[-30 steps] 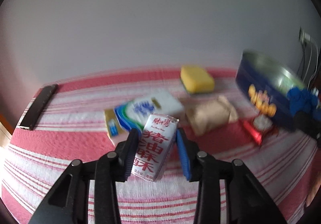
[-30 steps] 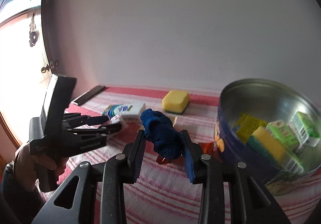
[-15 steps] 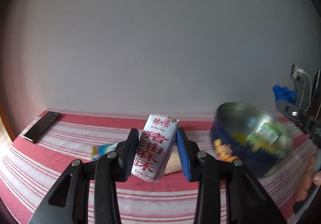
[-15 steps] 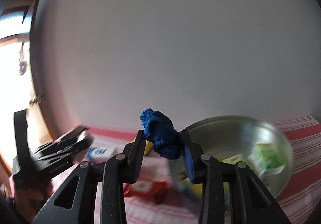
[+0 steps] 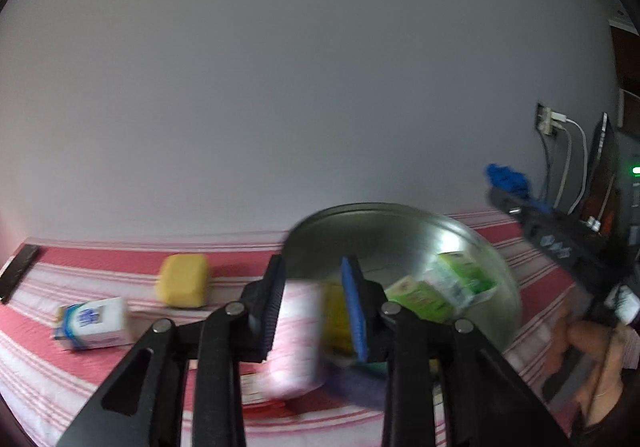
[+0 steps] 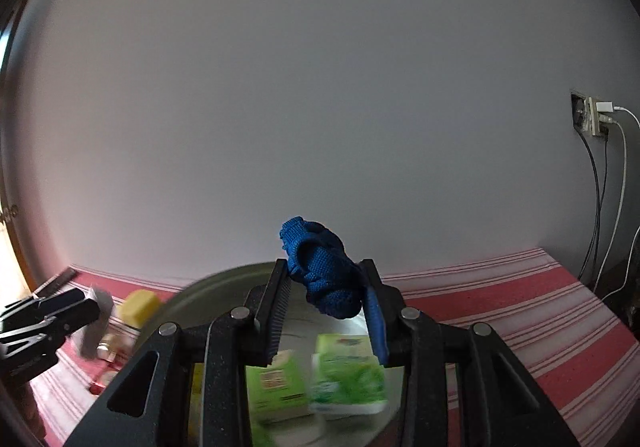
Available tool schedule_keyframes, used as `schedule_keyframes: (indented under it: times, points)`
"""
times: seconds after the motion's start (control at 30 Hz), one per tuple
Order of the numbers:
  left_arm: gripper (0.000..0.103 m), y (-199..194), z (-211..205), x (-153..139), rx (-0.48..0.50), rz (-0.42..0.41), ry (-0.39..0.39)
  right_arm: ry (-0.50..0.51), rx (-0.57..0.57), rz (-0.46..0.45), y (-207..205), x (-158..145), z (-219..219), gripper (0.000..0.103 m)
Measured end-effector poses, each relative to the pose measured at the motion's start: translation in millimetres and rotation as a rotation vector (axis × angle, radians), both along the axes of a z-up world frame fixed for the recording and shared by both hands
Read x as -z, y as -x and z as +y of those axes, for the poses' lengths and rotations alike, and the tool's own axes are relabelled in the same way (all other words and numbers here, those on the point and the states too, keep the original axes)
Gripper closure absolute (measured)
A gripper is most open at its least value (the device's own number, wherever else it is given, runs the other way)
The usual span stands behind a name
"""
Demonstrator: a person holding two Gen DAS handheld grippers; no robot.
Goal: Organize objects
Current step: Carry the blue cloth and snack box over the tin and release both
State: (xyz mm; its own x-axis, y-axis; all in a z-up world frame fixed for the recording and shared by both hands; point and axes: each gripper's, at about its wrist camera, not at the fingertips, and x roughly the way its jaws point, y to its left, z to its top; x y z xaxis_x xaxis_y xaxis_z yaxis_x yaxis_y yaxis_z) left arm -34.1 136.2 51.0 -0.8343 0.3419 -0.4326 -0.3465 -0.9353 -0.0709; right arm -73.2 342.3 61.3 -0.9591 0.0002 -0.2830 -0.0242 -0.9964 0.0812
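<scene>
Blue knitted cloth [image 6: 326, 275], bunched into a wad, is clamped between the fingers of the right gripper [image 6: 328, 311], held in the air above the open round tin [image 6: 188, 295]; the same gripper appears at the right edge of the left camera's view with the cloth at its tip. Inside the tin lie green cartons [image 6: 348, 371], blurred, standing against each other on the metal floor. The left gripper [image 5: 316, 311] has its jaws spread, and a pale pink packet [image 5: 296, 339], smeared by motion, sits between them just beside the left finger and clear of the blue pad on the right; whether it touches the left finger cannot be told. This packet is at the near rim of the tin [image 5: 360, 209], whose green cartons [image 5: 440, 287] show beyond it. On the red-and-white striped cloth [image 5: 100, 379] to the left rest a yellow sponge [image 5: 184, 281] and, nearer, a white-and-blue pack [image 5: 94, 323], apart from each other. A dark flat phone [image 5: 18, 273] lies at the far left edge by the wall. A wall socket [image 6: 592, 115] with plugged cables is at the right.
</scene>
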Motion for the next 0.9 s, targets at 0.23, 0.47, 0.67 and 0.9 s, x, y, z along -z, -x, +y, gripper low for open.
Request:
schedule_keyframes:
  times: [0.23,0.47,0.67,0.9]
  points:
    - [0.075,9,53,7,0.048,-0.031,0.017,0.009,0.007,-0.100,32,21,21,0.065]
    - [0.073,8,72,24,0.063,-0.062,0.084,0.012,-0.061,-0.190,41,40,7,0.065]
    - [0.016,-1,25,15,-0.021,-0.066,0.052,0.025,-0.079,-0.176,47,44,23,0.065]
    - [0.013,-12,-59,10,-0.315,-0.075,0.074,0.043,-0.114,-0.214,49,43,23,0.051]
